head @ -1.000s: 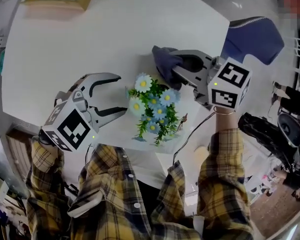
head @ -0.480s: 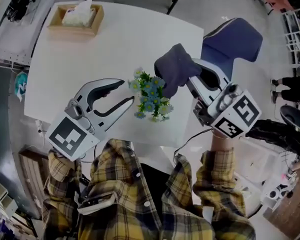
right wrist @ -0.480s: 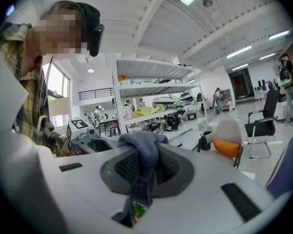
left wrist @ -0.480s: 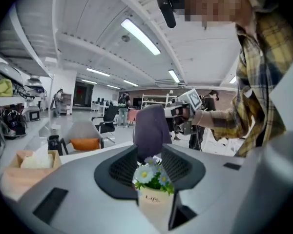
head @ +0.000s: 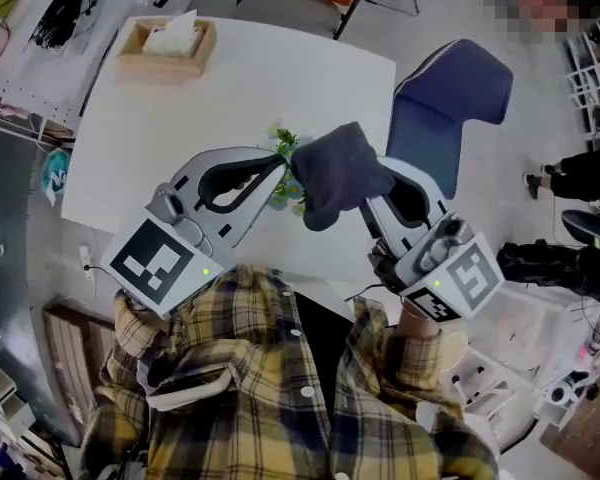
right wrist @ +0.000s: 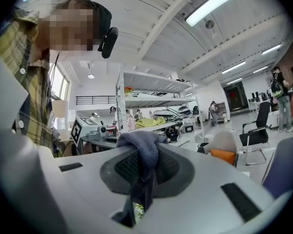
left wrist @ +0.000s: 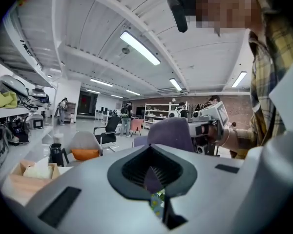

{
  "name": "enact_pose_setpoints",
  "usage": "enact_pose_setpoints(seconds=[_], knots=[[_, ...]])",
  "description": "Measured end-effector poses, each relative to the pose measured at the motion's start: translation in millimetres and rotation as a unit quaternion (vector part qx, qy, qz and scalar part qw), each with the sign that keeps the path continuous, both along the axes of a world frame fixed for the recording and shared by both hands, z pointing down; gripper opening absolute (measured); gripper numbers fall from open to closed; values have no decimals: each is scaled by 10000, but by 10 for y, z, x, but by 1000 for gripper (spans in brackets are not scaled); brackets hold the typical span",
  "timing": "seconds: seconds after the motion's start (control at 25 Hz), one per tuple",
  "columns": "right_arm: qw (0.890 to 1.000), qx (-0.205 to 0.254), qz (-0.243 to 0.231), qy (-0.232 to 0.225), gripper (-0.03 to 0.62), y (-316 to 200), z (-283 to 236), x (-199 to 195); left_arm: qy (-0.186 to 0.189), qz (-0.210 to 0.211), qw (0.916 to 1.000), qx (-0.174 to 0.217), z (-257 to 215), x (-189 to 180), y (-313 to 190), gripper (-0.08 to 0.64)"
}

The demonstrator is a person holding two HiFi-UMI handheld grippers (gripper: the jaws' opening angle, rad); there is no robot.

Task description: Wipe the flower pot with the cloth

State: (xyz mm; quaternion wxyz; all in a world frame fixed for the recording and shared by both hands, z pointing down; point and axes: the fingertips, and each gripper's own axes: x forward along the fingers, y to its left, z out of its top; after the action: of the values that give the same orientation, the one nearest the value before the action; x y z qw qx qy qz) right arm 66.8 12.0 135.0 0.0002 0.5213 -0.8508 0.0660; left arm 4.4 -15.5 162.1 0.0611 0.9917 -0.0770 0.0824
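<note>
Gripping one dark cloth (head: 340, 173), the right gripper (head: 352, 186) holds it over the single bunch of flowers (head: 283, 140) by the table's (head: 180, 128) near edge; the left gripper (head: 278, 171) is closed on those flowers.

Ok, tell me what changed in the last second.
The left gripper swung in and closed on the flower pot. The right gripper brought the cloth against the flowers. Unchanged: cloth clamped, tissue box on the table.

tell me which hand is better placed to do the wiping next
Right: the right tool grips the dark blue cloth, up against the flowers; the left tool holds no cloth.
</note>
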Motion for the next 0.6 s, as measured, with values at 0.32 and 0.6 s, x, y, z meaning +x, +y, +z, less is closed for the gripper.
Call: enact_pose_setpoints(seconds=[0.32,0.6], knots=[[9997,71,115,-216,21,105,-51,-3,128,96,9999,-25,-82,81,113,8],[9998,-39,46,-177,21,-18,7,-1,118,28,9999,29,-83,126,-11,8]])
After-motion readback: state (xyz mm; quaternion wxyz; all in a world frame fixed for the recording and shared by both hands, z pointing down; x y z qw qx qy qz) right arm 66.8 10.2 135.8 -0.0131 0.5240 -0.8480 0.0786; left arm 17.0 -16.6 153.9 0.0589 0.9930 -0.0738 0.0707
